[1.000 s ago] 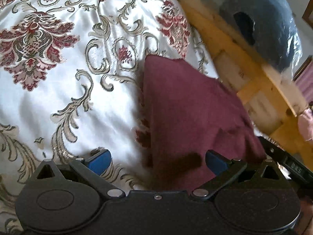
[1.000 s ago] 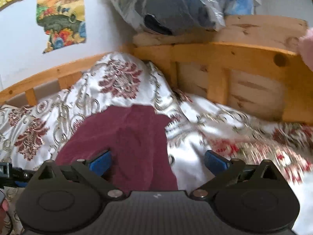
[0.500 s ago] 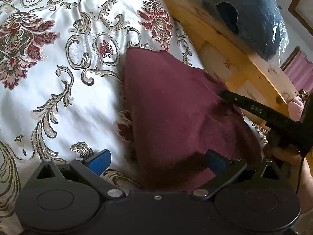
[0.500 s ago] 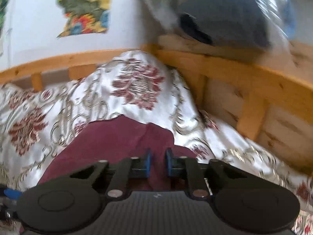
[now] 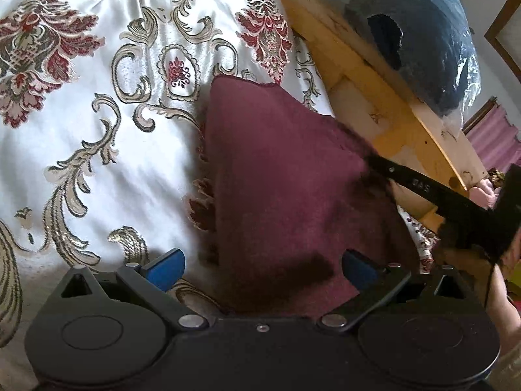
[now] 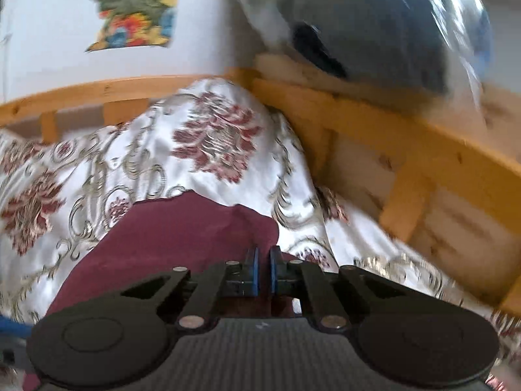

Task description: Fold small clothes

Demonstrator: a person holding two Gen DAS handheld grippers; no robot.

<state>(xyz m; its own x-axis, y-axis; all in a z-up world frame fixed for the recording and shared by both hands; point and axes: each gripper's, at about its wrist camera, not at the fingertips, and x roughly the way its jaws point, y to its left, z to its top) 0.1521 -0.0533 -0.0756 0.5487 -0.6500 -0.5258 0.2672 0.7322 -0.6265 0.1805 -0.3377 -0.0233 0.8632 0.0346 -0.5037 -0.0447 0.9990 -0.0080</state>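
Left gripper (image 5: 260, 270) spread wide over the near edge of the maroon cloth (image 5: 286, 176) on the patterned bedspread (image 5: 97, 114); right gripper (image 6: 263, 272) pinching its right edge; soft, light, limp, best taken at corners.

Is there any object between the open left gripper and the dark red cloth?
Nothing visible is in the way. The left gripper stands open right over the near edge of the dark red cloth, which lies on the patterned bedspread.

Both wrist views close; shared cloth (image 5: 286, 176)
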